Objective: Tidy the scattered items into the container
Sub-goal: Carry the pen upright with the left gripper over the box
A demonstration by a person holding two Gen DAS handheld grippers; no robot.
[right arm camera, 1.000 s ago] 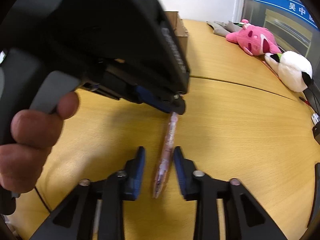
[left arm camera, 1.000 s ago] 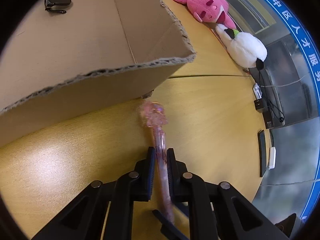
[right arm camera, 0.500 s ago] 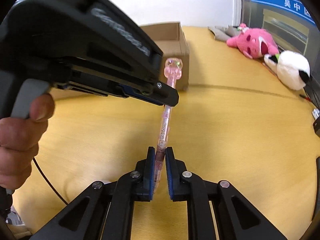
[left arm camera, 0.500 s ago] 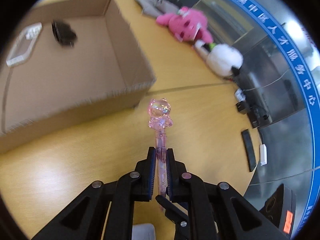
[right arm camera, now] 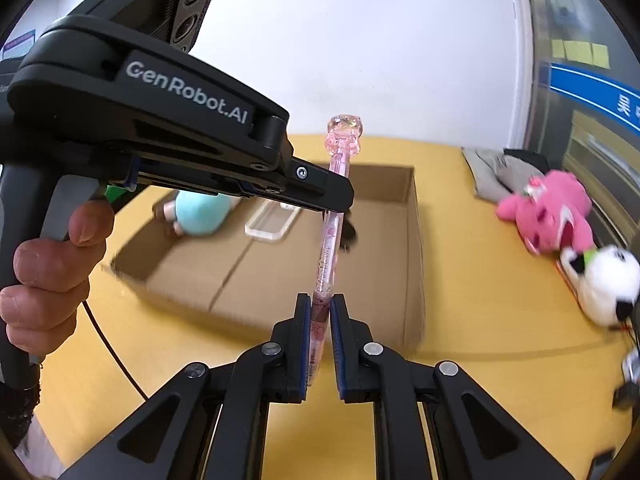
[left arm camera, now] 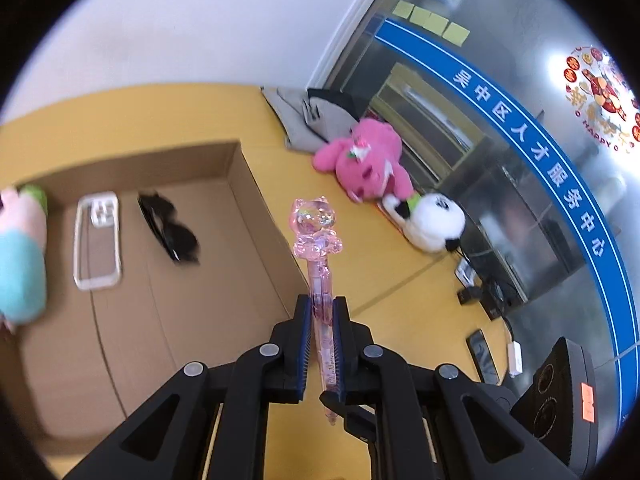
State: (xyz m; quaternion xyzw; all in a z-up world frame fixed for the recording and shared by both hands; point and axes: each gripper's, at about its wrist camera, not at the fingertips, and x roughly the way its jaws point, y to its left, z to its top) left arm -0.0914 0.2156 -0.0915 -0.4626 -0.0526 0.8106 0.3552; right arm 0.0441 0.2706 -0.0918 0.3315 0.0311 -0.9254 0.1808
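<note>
Both grippers hold one pink clear pen with a bear-shaped top, lifted above the table. My left gripper is shut on its middle. My right gripper is shut on its lower end. The left gripper body crosses the right wrist view. The open cardboard box lies below and to the left, its far wall showing in the right wrist view. Inside are black sunglasses, a clear phone case and a teal and pink plush.
A pink plush and a white panda plush lie on the yellow table to the right of the box. Grey cloth sits behind them. Cables and small devices lie at the table's right edge.
Both grippers have raised the pen off the table and tilted it upward toward the box. The right gripper closed on the pen's lower end.
</note>
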